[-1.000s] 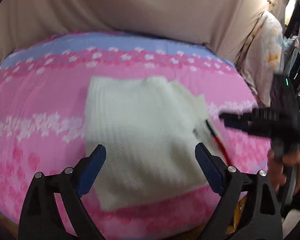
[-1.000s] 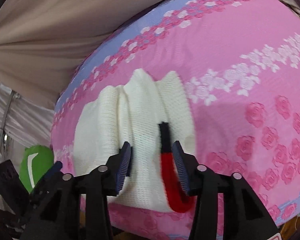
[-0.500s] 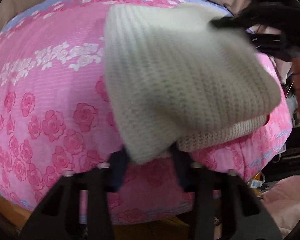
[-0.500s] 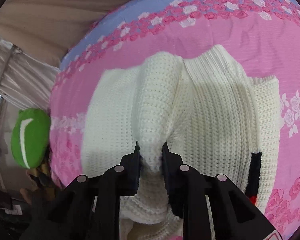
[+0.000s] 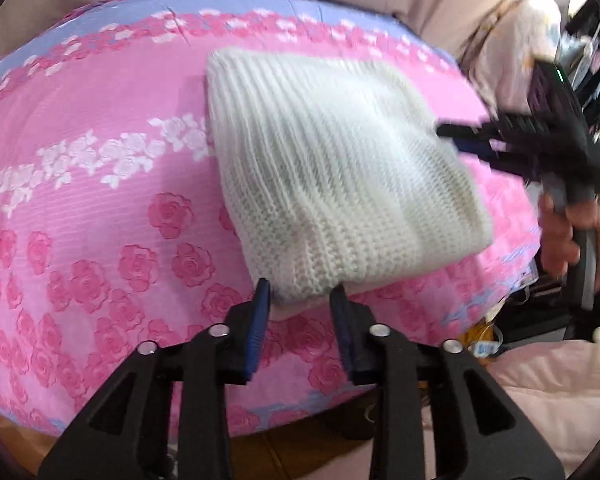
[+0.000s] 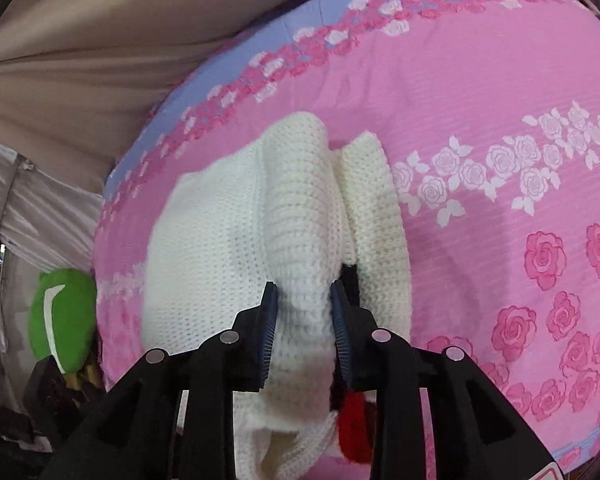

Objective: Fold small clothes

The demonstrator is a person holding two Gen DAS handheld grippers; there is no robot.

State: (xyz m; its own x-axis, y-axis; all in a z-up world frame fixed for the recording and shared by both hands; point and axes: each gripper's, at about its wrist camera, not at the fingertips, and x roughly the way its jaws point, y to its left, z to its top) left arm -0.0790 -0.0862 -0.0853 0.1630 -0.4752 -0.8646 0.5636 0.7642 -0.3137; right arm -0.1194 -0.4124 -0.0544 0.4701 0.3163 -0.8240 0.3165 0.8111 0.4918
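Pinching both near corners of the white chunky-knit small garment (image 5: pixel 332 176) so a layer can be carried over as a fold, judging by the doubled ridge between the holds. Garment lies on the pink rose-print bedspread with lilac border (image 5: pixel 100 208), partly lifted at the near edge. Left gripper (image 5: pixel 300 300) low, pointing forward along the bed, blue pads closed on the knit corner. Right gripper (image 6: pixel 304 312) also clamped on a bunched knit ridge; red-and-black trim (image 6: pixel 352 420) hangs by its right finger. From the left view the right gripper comes in sideways, person's hand (image 5: pixel 560 236) wrapped round its handle. Green plush cushion (image 6: pixel 60 316) off the bed's far side.
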